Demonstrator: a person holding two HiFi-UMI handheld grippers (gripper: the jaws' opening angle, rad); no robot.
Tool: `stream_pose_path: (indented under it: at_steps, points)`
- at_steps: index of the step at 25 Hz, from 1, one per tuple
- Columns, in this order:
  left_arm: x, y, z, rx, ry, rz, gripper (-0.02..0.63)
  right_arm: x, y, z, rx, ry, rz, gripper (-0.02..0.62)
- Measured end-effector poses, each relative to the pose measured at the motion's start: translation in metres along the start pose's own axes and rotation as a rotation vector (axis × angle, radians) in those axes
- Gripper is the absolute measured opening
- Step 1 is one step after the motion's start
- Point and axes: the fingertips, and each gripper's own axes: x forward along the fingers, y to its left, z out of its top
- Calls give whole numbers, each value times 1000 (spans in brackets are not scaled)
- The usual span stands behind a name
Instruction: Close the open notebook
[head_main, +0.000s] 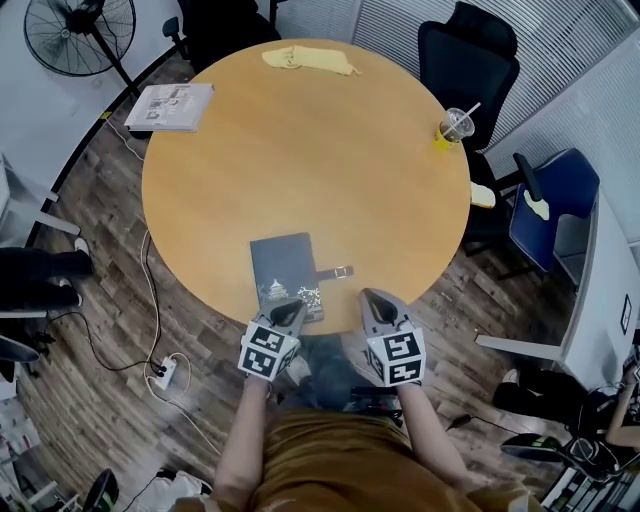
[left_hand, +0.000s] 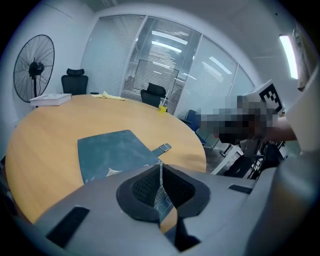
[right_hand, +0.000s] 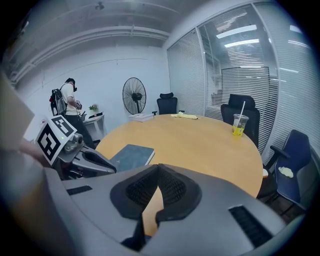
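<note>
Dark notebook (head_main: 283, 270) strap (head_main: 337, 271) shows overhead, unseen in right gripper view.

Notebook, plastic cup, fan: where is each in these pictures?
notebook (head_main: 283, 268): head view, middle of its dark cover.
plastic cup (head_main: 453, 128): head view, its clear side.
fan (head_main: 80, 32): head view, its round grille.

One notebook (head_main: 285, 268), two tools (head_main: 290, 312) (head_main: 376, 300), one cup (head_main: 452, 128)
</note>
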Motion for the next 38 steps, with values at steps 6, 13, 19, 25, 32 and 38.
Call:
stream_pose_path:
  at_steps: [6,13,19,25,32,38]
  points:
    - [-4,-8,2,-6,-2,-10,38,-2,5,4,-7,-9,7,11]
    - [-20,-2,14,-21,-57,23,40,-10,15,13,-19,-45,6,11]
    - [-46,5,29,-45,-157,90,38,-25,31,21,-25,-88,12,12]
    - [-80,4,45,-38,-242,121,40,-41,48,29,-42,-124,13,11]
    - [-120,-5,66,-17,-353,150,40,-60,69,42,-71,-190,10,12]
    - [-150,-11,78,-34,-442,177,40,-76,82,46,-89,-229,5,11]
